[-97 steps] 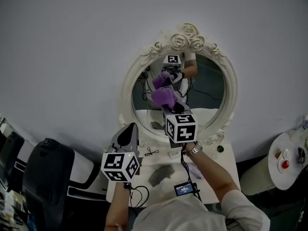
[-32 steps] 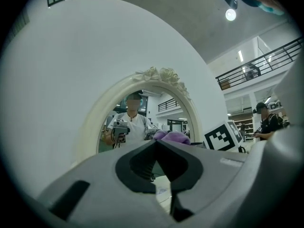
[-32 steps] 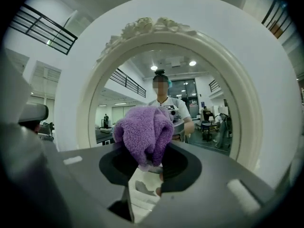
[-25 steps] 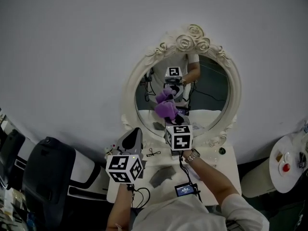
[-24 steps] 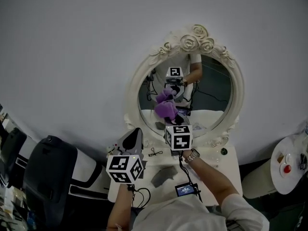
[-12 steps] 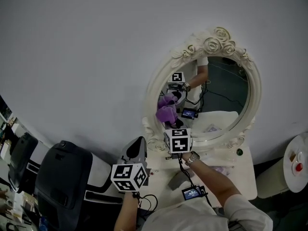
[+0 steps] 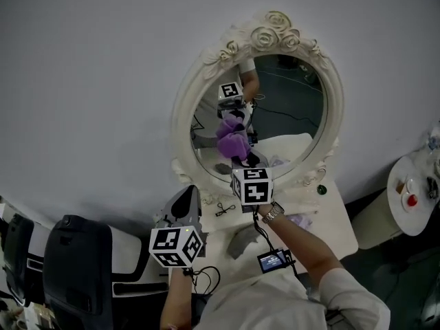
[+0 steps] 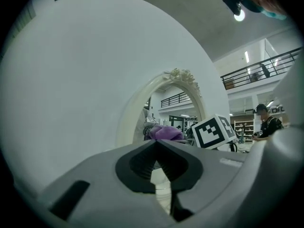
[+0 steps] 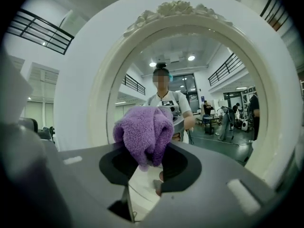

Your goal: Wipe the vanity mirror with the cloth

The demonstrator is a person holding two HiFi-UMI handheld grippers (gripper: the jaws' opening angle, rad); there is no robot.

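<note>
My right gripper is clamped on the purple cloth. The fluffy bundle bulges out above the jaws and hides their tips. In the head view this gripper is raised in front of the vanity mirror, with the cloth at the lower left part of the glass. There the cloth seems to meet its own purple reflection, so it looks to be against the glass, though I cannot be sure of contact.

The mirror is oval, in a white frame topped with carved roses, and it stands at the far edge of the white worktop.

My left gripper has its jaws together at the tips with nothing between them. It hangs lower and nearer, to the left of the mirror, well apart from the glass.

On the worktop near me lie a small lit screen on a cable and a grey object. A black chair stands at the near left.
</note>
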